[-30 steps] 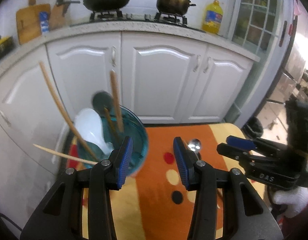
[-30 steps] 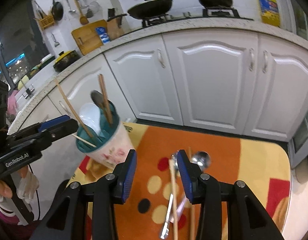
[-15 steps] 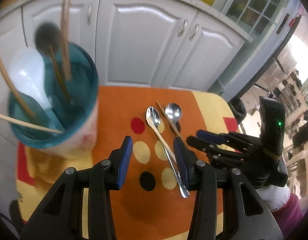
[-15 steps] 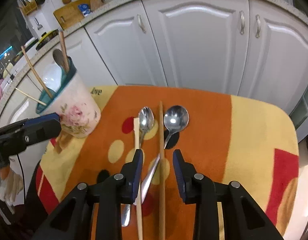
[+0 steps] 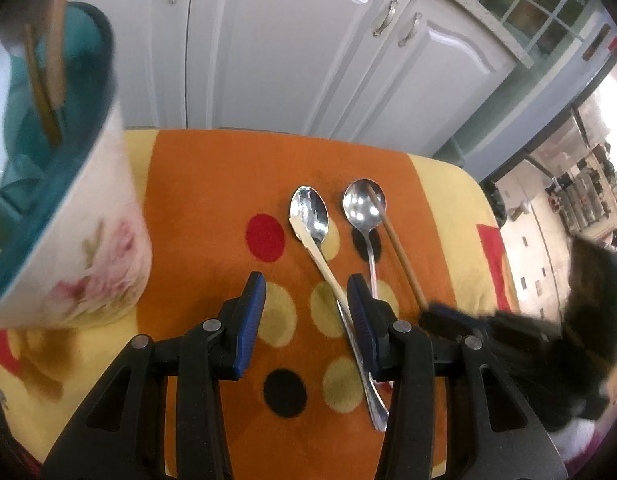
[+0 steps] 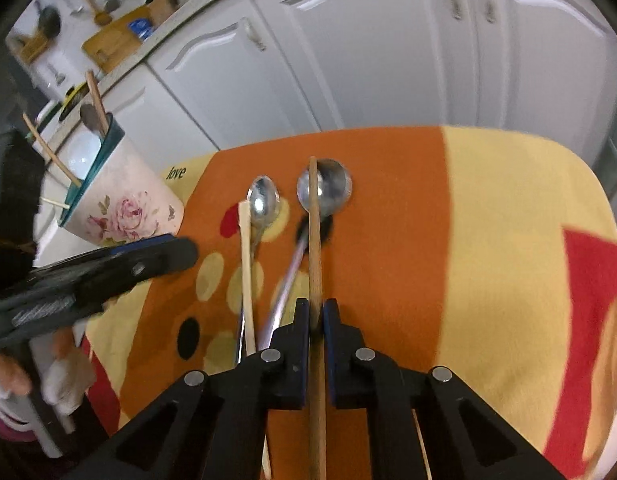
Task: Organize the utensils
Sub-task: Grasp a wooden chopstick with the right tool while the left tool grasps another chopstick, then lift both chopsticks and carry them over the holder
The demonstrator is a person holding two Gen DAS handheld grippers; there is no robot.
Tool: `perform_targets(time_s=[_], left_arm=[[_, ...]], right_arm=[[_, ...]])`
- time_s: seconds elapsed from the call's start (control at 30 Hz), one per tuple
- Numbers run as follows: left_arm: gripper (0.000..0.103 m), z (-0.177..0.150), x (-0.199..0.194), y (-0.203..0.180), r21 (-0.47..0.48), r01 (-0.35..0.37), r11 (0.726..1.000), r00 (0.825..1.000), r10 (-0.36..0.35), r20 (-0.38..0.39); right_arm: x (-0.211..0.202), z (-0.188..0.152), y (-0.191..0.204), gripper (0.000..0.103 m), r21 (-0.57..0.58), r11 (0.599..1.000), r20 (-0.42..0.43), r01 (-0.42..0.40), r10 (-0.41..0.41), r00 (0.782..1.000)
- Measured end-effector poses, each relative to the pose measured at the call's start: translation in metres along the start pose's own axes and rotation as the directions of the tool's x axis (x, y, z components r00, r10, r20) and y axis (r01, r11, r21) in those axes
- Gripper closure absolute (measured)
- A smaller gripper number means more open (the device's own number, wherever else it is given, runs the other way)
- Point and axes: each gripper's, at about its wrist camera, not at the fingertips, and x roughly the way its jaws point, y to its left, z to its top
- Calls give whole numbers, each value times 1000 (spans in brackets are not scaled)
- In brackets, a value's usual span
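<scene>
My right gripper (image 6: 316,312) is shut on a brown wooden chopstick (image 6: 314,232) that lies across a round steel spoon (image 6: 328,188); the chopstick also shows in the left wrist view (image 5: 400,256). A second steel spoon (image 6: 262,200) and a pale chopstick (image 6: 246,264) lie to its left. My left gripper (image 5: 304,312) is open and empty above the mat, just left of the spoons (image 5: 310,212). A floral utensil cup (image 5: 84,248) with a teal inside holds chopsticks and spoons at the left; it shows in the right wrist view (image 6: 116,200) too.
An orange and yellow dotted mat (image 5: 212,200) covers the small table. White kitchen cabinets (image 5: 288,48) stand just behind it. The table's right edge (image 6: 612,240) is near my right gripper.
Both grippers have dropped lower toward the mat. My right gripper has closed on the brown chopstick. The left gripper has stayed open and moved nearer the spoons.
</scene>
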Motion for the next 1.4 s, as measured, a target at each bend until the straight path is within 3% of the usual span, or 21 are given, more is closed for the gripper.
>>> perform_targets(time_s=[0.17,0.2,0.3,0.47,0.57,0.63,0.73,0.8,1.03,1.4], left_arm=[[62,6,18,-2,-5,-15,1000,1000,15,-13],[62,7,23,-2,-11,-18,1000,1000,18,-19],[62,10,31,-2,-21,-23,1000,999,22,-23],[63,18,37,1,-38,-24,999,1000,24,-10],[76,21,41,0,-33,-27,999,1000,26,-16],[89,21,44,-1,-19,-34,999,999,33,-19],[96,19,44,-1,-10,-26,1000,999,26,-19],[98,18,42,1,-11,-10,1000,1000,10,-23],[98,7,6,-3,11,62,998,998,-62,0],[98,-6,-76,-12,85,139,987,984,-147,99]], right_arm=[[-8,-20,-3,96,-21,1000,-60,19,-21,998],[-10,-19,-2,91,-24,999,-53,26,-27,998],[-13,-7,-3,76,-24,999,-18,46,-47,999],[0,21,12,76,-101,993,-7,58,-59,998],[17,32,16,78,-146,984,-29,99,-104,994],[25,35,14,87,-155,982,-33,105,-112,993],[27,40,11,96,-150,982,-21,114,-118,993],[24,38,10,97,-142,984,-19,112,-115,993],[-23,31,12,98,-104,994,78,36,-28,997],[-77,23,29,98,-84,994,187,-67,82,979]])
